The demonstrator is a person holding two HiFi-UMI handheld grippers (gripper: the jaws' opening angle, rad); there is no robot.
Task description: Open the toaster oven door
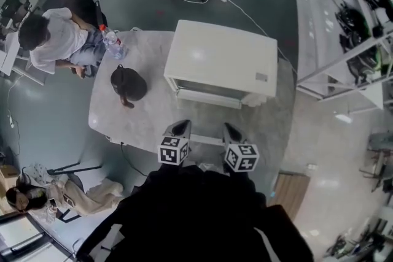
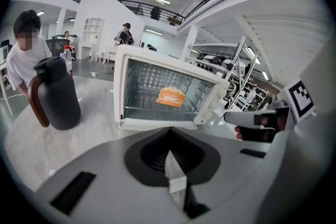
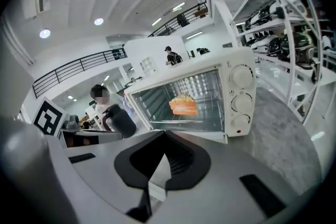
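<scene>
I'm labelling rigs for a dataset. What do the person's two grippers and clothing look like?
The left gripper and right gripper are alike: grey bodies, a black recess around the jaws, dark tips, and a cube of black-and-white square markers on each. The person wears a black top.

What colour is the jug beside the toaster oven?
The jug is black with a reddish-brown handle; clearest in the left gripper view.
</scene>
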